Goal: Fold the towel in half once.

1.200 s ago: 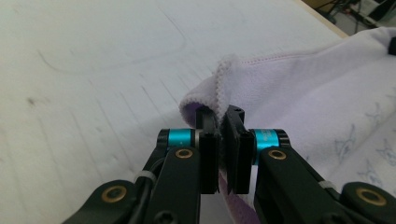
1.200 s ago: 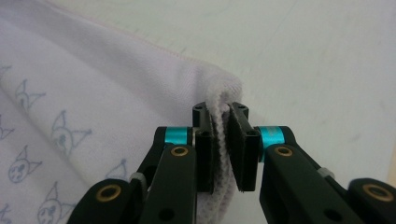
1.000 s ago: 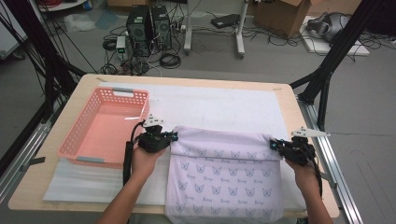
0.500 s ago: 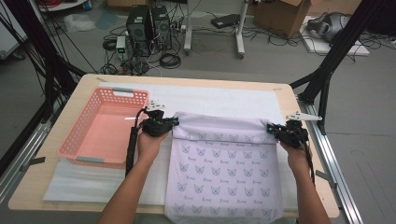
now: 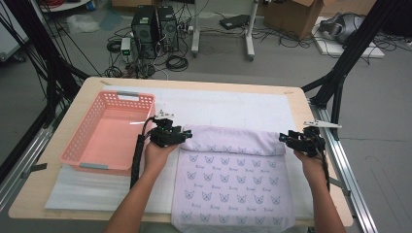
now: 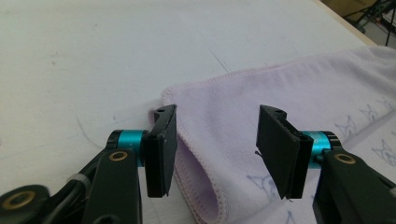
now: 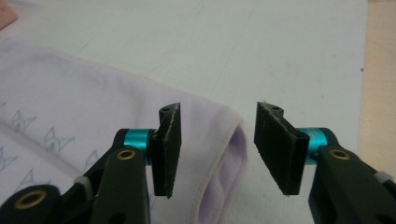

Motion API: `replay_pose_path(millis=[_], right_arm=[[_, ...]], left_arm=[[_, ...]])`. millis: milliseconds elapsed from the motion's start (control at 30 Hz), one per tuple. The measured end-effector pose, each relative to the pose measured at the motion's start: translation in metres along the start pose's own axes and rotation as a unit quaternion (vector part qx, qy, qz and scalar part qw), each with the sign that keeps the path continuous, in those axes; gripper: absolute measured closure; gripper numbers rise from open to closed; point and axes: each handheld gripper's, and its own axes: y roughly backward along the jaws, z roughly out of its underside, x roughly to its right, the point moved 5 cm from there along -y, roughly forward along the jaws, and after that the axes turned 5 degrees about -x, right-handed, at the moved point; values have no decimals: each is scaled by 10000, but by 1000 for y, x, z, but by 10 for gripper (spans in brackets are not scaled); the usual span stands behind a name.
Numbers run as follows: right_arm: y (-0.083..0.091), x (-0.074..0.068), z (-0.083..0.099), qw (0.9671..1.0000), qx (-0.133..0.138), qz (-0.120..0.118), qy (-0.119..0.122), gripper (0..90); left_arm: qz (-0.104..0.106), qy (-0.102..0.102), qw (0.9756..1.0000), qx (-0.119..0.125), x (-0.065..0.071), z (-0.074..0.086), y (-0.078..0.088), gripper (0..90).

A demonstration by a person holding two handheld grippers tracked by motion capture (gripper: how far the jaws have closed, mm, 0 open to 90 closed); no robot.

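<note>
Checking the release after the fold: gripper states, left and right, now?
Left gripper: open, jaws just opened, towel fold between them, not gripped.
Right gripper: open, jaws just opened, towel corner between them, not gripped.

Pale lilac towel, pink basket, white mat

The towel (image 5: 233, 182) is pale lilac, printed with rows of small grey-blue butterflies and tiny lettering; its folded-over band is plain lilac. The basket (image 5: 108, 133) is salmon pink with grey handles. The mat (image 5: 228, 109) is white on a light wood table (image 5: 63, 116). Both grippers (image 6: 212, 144) (image 7: 217, 144) are black with turquoise collars and brass-coloured screws.
</note>
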Motion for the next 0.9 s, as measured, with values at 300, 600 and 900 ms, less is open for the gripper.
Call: replay_pose_path(millis=[300,600,900], right_arm=[[-3,-11,21,9984,-454,-66,322,782],[14,-10,41,9990,-277,-162,304,868],[41,-21,65,9984,-93,-356,438,867]], left_arm=[[-152,-46,9991,-396,-2,34,-8,744],[43,-254,9997,-47,13,35,12,848],[199,-473,9987,-17,26,62,34,841]])
